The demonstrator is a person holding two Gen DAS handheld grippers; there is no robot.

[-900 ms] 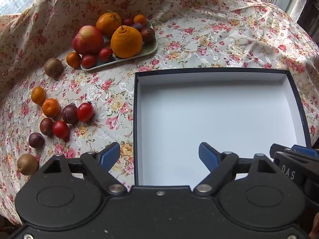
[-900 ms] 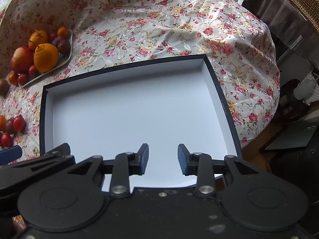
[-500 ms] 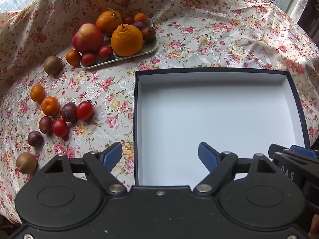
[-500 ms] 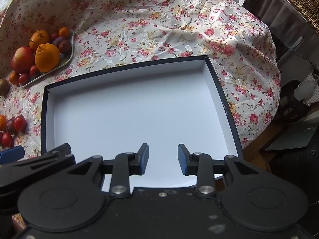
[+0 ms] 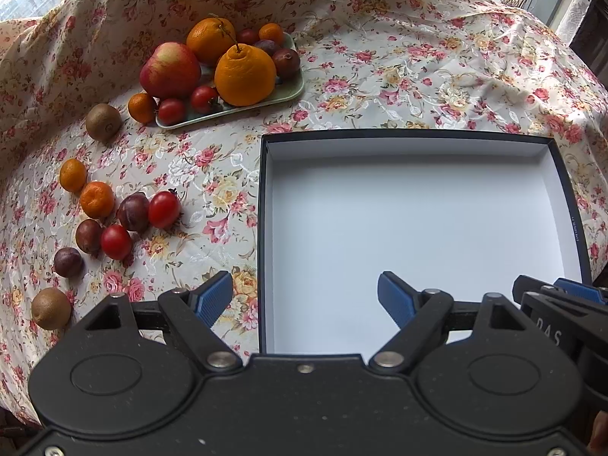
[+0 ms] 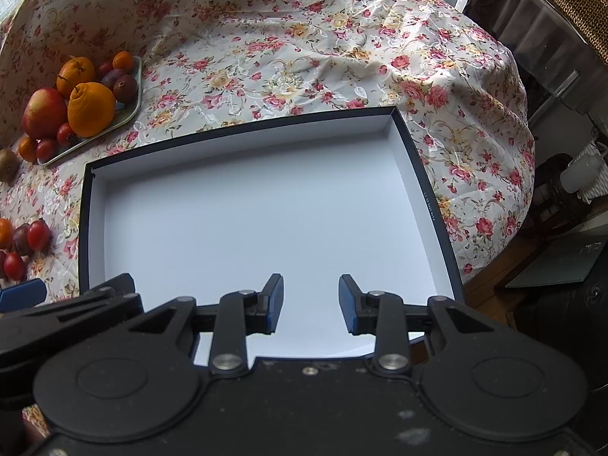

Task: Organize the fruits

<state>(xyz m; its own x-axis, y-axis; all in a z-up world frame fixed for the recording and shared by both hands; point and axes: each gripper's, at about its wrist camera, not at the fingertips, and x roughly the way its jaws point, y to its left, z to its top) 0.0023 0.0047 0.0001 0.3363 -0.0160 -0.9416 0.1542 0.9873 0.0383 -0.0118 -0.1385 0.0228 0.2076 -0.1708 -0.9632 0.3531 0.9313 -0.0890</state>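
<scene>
An empty white box with a dark rim lies on the floral cloth. A pale green tray at the back left holds an apple, two large oranges and small fruit. Loose tomatoes, plums, small oranges and kiwis lie left of the box. My left gripper hangs wide open over the box's near left edge, nothing between its fingers. My right gripper is open over the box's near side, holding nothing.
The floral cloth drapes over a round table whose edge drops off at the right. Dark furniture and a floor with a dark mat lie beyond it. A window stands behind the far left.
Both views have shifted slightly: the box and fruit sit a little lower in the frames. The jaws of both grippers stand as before.
</scene>
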